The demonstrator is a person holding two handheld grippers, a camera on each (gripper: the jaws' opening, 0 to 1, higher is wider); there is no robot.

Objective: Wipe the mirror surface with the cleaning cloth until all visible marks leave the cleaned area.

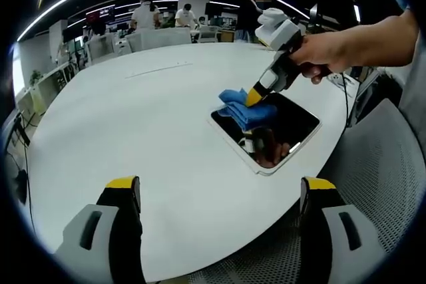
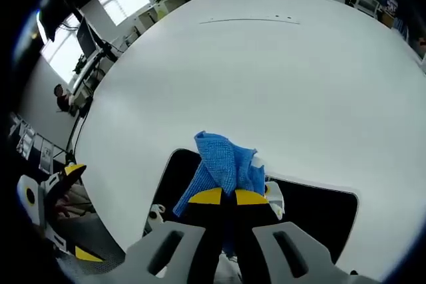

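Note:
A dark rectangular mirror (image 1: 286, 128) with a white rim lies flat on the white table (image 1: 153, 124), near its right edge. A hand holds my right gripper (image 1: 255, 98) over the mirror's far corner, shut on a bunched blue cleaning cloth (image 1: 247, 110) that rests on the glass. In the right gripper view the blue cloth (image 2: 223, 164) sticks out past the yellow-tipped jaws of my right gripper (image 2: 223, 197), above the mirror (image 2: 319, 214). My left gripper (image 1: 219, 194) hangs open above the table's near edge, with nothing between its fingers.
A grey mesh chair (image 1: 386, 184) stands at the table's right edge. Desks, monitors and several people (image 1: 144, 14) fill the office beyond the table. My left gripper (image 2: 50, 204) shows beyond the table's left edge in the right gripper view.

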